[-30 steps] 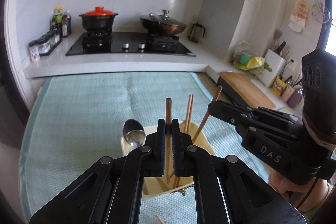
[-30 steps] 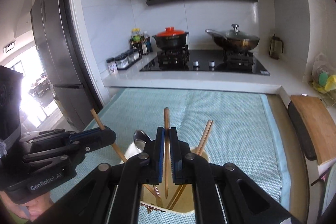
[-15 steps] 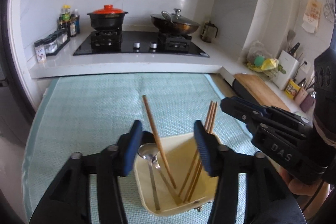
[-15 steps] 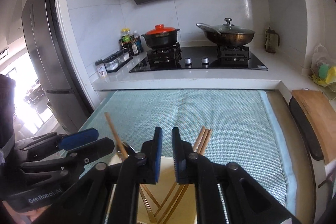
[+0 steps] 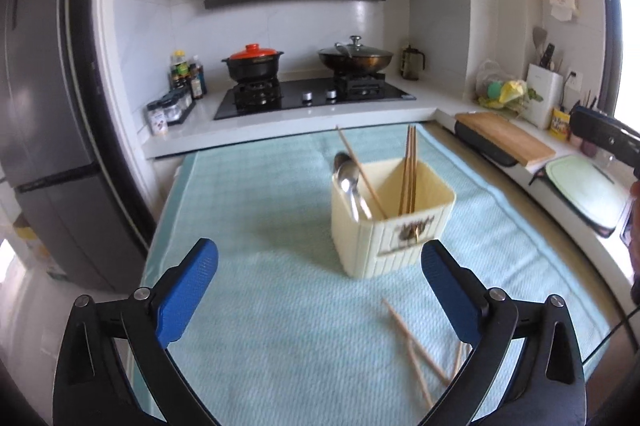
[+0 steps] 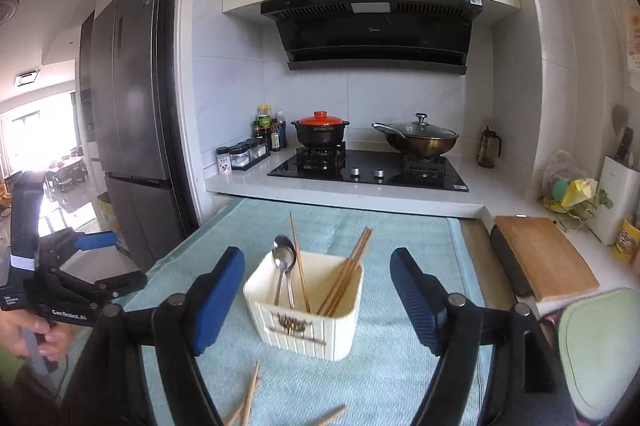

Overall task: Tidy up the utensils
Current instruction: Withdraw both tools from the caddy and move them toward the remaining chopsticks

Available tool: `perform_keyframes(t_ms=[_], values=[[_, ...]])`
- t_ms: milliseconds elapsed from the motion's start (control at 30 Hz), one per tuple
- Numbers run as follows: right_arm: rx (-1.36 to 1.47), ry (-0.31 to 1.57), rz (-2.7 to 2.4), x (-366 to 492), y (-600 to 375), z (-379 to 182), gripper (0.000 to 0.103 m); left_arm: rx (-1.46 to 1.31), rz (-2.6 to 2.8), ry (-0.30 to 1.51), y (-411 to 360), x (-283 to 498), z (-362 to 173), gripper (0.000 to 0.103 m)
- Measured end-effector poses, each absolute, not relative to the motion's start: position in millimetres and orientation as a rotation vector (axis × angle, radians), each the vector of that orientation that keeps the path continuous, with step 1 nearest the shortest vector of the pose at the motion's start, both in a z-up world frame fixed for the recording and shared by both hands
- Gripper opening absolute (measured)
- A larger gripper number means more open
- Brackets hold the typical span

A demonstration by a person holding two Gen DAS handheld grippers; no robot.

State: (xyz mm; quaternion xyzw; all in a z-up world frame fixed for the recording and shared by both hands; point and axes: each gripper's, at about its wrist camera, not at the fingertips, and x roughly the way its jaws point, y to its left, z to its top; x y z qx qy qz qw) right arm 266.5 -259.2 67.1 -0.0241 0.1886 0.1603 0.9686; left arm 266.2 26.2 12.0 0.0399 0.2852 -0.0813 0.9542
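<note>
A cream utensil holder [image 5: 394, 226] [image 6: 306, 310] stands on the teal mat. It holds metal spoons [image 5: 350, 182] [image 6: 283, 266] and several wooden chopsticks [image 5: 409, 172] [image 6: 344, 276]. Loose chopsticks [image 5: 416, 350] [image 6: 250, 400] lie on the mat in front of it. My left gripper [image 5: 318, 292] is open and empty, drawn back from the holder. My right gripper [image 6: 318, 300] is open and empty, with the holder between its blue pads [image 6: 218, 300].
The teal mat [image 5: 260, 226] covers the table. Behind it is a counter with a stove [image 5: 308, 94], a red-lidded pot [image 5: 252, 62] and a wok [image 5: 355, 56]. A wooden cutting board [image 5: 506, 136] and a green board [image 5: 588, 186] lie at the right. A fridge [image 5: 48, 130] stands left.
Both grippers have let go of their chopsticks into the holder, opened wide, and pulled back and up from it.
</note>
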Motion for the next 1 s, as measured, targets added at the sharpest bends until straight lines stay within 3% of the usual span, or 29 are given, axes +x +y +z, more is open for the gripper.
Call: perform_keyframes(t_ms=[267, 433, 600, 667, 1000], values=[[0.03, 0.565, 0.204, 170.2, -279.2, -36.9, 0.077, -0.051, -0.125, 0.766, 48.7, 156.3, -84.5, 0.102], [0.054, 0.74, 0.178, 151.6, -284.9, -96.6, 0.076, -0.016, -0.154, 0.806, 37.8, 138.0, -104.3, 0.102], [0.118, 0.794, 0.173, 148.7, -295.6, -109.1, 0.042, 0.028, -0.158, 0.78, 27.8, 140.9, -100.6, 0.102], [0.13, 0.805, 0.191, 152.8, -293.5, -109.4, 0.033, 0.014, -0.175, 0.779, 25.8, 142.5, -99.7, 0.102], [0.214, 0.903, 0.276, 185.4, -279.3, -128.2, 0.031, 0.026, -0.169, 0.804, 23.4, 143.4, -106.2, 0.102]])
